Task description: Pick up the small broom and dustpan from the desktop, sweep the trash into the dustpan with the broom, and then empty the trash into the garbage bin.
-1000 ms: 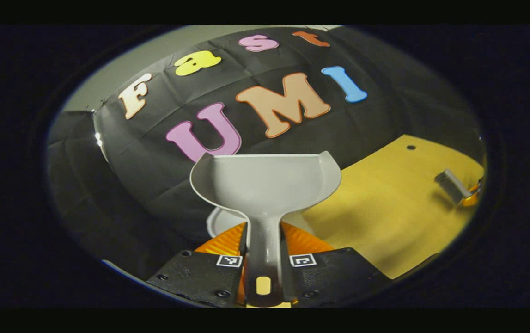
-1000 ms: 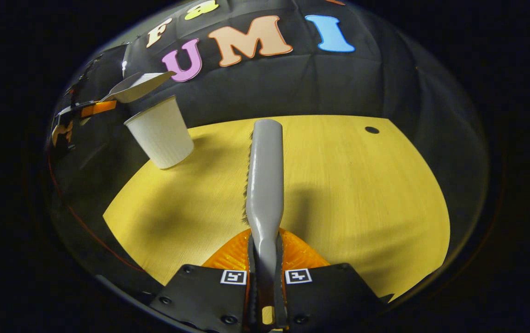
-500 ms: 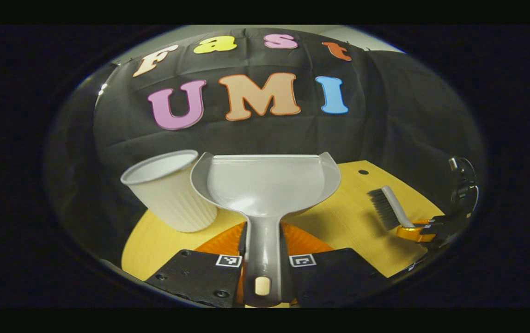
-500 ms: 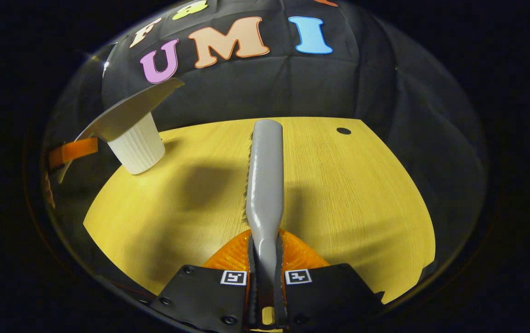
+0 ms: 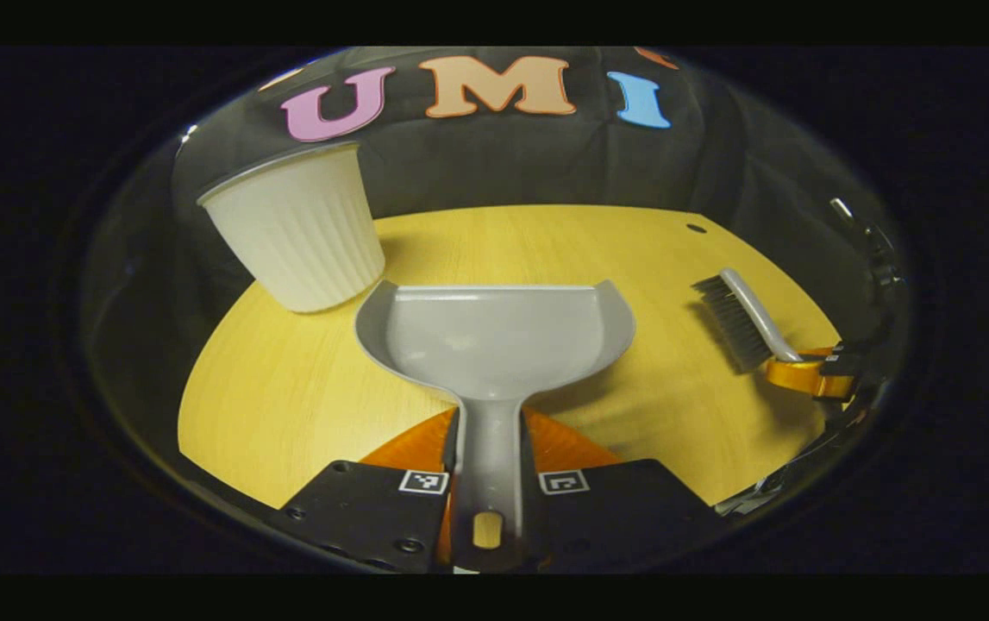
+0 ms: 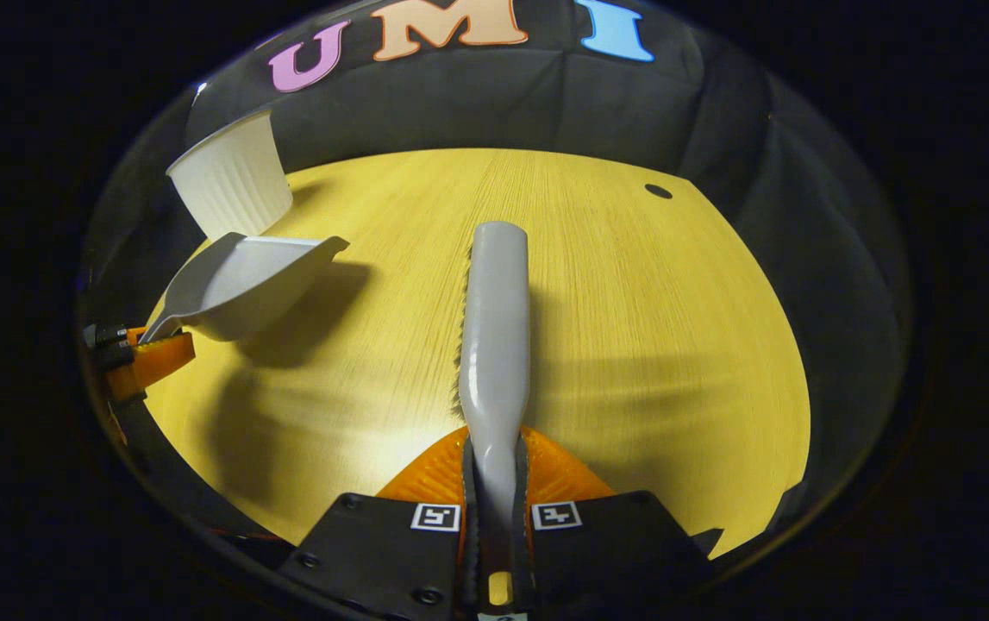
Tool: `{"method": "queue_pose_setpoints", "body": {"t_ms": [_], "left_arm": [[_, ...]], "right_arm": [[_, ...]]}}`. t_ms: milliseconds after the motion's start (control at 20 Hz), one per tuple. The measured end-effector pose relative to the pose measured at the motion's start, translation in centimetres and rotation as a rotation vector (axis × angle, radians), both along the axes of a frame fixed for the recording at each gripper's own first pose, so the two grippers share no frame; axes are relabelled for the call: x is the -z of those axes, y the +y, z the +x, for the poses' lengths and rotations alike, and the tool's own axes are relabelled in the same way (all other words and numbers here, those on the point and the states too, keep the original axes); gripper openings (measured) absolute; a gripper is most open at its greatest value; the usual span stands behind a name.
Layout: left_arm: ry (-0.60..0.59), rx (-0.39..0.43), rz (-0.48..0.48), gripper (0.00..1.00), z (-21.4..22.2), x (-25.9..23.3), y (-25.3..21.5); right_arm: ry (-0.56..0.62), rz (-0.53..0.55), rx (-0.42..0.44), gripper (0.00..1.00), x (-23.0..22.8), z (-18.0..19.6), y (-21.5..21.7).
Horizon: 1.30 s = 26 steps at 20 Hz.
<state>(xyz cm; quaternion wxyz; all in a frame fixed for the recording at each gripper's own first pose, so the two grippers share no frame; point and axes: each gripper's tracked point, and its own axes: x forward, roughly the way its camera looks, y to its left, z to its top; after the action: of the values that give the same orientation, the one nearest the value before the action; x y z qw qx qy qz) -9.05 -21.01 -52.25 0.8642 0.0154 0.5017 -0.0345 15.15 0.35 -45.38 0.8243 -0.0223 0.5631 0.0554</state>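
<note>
My left gripper (image 5: 491, 470) is shut on the handle of the grey dustpan (image 5: 494, 336), which hangs a little above the yellow desktop (image 5: 287, 405); the pan looks empty. The dustpan (image 6: 244, 280) also appears at the left of the right gripper view. My right gripper (image 6: 494, 504) is shut on the handle of the small grey broom (image 6: 494, 328), bristles along its left edge. That broom (image 5: 740, 315) sits at the right of the left gripper view. A white ribbed cup-shaped bin (image 5: 296, 228) stands upright at the desk's back left, also seen as the bin (image 6: 231, 177).
The round yellow desktop (image 6: 632, 345) has a small dark hole (image 6: 658, 191) near its back right edge. Black cloth wall surrounds the desk behind and at the sides. I see no trash on the wood.
The dustpan has come away from above the bin and dropped low over the desk beside it. Both views have tilted down toward the desktop.
</note>
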Motion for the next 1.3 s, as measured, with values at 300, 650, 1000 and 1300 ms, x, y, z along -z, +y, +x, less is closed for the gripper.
{"method": "queue_pose_setpoints", "body": {"t_ms": [300, 650, 1000, 1300], "left_arm": [[0.046, -0.038, 0.008, 0.27, -0.5, 0.6, 0.3], [0.037, -0.020, 0.012, 0.93, -0.8, -1.3, -1.5], [-0.236, -0.008, 0.124, 0.96, 2.7, -11.3, -0.8], [-0.727, 0.035, 0.148, 0.94, 7.5, -28.7, -3.8]], "right_arm": [[0.058, -0.066, -0.040, 0.19, -0.8, 0.0, -0.5], [0.069, -0.047, -0.070, 0.72, -1.2, -0.1, -0.2], [-0.182, 0.020, -0.066, 1.00, -8.7, 1.6, 0.5], [-0.729, 0.166, 0.010, 0.99, -25.0, 4.7, -1.2]]}}
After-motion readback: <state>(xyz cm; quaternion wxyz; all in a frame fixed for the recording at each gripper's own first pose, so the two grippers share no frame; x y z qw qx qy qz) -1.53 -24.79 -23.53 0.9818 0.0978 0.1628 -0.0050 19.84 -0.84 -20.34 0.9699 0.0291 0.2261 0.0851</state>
